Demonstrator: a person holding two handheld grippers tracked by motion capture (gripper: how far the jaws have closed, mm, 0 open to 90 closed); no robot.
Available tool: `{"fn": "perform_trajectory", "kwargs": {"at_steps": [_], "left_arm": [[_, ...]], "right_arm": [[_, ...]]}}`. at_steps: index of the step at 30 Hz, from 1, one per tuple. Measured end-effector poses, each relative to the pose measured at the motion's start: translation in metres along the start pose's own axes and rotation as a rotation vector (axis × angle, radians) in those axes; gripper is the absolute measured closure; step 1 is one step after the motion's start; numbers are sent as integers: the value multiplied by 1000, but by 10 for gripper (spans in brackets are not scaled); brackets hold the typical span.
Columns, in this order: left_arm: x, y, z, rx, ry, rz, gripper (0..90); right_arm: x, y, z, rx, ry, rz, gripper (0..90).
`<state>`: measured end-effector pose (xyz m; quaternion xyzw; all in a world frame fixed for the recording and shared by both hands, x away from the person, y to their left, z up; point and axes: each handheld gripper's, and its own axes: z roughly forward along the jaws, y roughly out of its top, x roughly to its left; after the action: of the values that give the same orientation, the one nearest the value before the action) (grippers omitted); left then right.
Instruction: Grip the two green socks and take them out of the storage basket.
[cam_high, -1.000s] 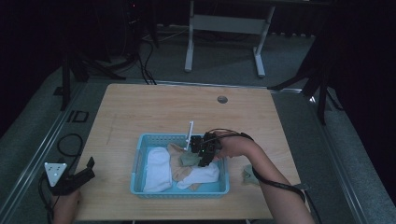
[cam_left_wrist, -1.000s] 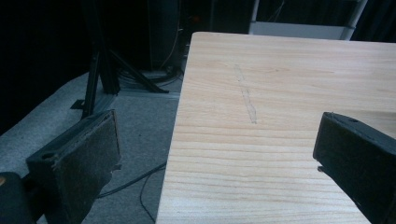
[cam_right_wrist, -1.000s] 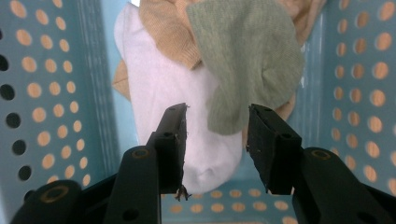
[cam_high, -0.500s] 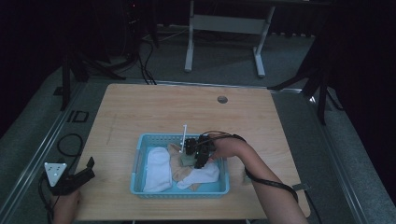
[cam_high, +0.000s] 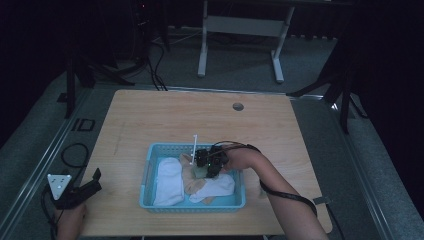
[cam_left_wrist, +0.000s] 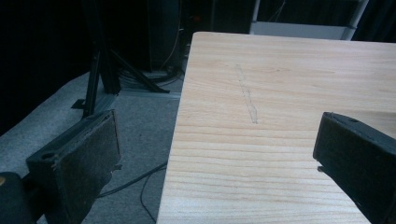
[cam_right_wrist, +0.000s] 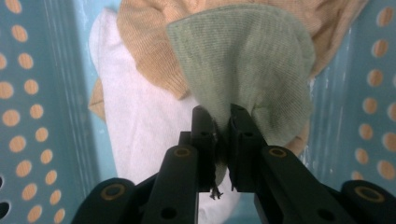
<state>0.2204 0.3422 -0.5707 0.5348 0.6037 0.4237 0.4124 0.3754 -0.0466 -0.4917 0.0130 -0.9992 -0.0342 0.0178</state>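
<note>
Two black jaws of the right hand-held gripper (cam_right_wrist: 219, 122) are pinched tight on the edge of a pale green sock (cam_right_wrist: 247, 65). The sock is soft and knitted, with tiny ribs in the cloth, and it fans out round like a shell just past the jaw tips. A little thread hangs down between the jaws. Behind the green sock lies a tan sock (cam_right_wrist: 154, 60), also knitted and crumpled. Under both, to the left of the jaws, is a fluffy white sock (cam_right_wrist: 135, 126). All of them sit in a light blue plastic basket (cam_right_wrist: 28, 107) with round holes in its walls, seen on both sides of the jaws.

From the high view, the right hand-held gripper (cam_high: 209, 162) is down inside the blue basket (cam_high: 150, 175) on the light wooden surface (cam_high: 175, 120), which has fine grain lines. The white socks (cam_high: 167, 175) lie flat to its left and just below it.

The left hand-held gripper (cam_left_wrist: 224, 154) has its jaws wide apart with nothing between them. Its pads look rough and grey. It hangs at the near left corner of the surface (cam_left_wrist: 280, 84).

Since half a second ago, the right hand-held gripper has slid a bit more toward the left side of the basket. The left one has stayed put.
</note>
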Motion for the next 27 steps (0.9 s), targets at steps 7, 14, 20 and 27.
{"fn": "perform_trajectory", "kwargs": {"at_steps": [7,14,20,27], "left_arm": [[0,0,0,3,1,0,4],[0,0,0,4,3,2,4],[0,0,0,4,2,0,4],[0,0,0,6,3,-1,3]], "right_arm": [[4,-1,-19,-7,-21,-13,834],[7,-3,-45,-40,-55,-14,835],[11,-6,-64,-46,-81,-26,834],[13,-14,-87,-67,-102,-13,835]]}}
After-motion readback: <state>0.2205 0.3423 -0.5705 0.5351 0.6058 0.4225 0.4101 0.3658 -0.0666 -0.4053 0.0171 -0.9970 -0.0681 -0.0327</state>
